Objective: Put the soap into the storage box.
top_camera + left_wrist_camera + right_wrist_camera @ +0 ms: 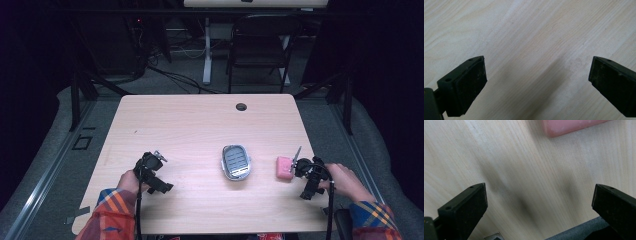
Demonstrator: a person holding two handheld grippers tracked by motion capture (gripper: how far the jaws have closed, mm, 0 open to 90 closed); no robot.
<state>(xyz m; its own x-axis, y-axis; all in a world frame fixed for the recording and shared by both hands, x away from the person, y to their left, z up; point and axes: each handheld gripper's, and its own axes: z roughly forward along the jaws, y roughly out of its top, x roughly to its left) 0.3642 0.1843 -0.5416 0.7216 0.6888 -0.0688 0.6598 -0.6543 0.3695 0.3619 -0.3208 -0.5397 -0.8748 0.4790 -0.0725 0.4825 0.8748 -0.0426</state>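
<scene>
A pink block lies on the wooden table at the right, and its edge shows at the top of the right gripper view. A small silver dish with a grey ribbed insert sits near the middle. My right gripper is just right of the pink block. In its own view the right gripper is open over bare wood, with the block beyond its tips. My left gripper is at the front left. Seen in its own view, the left gripper is open and holds nothing.
A round cable hole is near the table's far edge. Behind the table stands a black chair. The table's front edge and grey floor show at the bottom of the right gripper view, beside a metal corner.
</scene>
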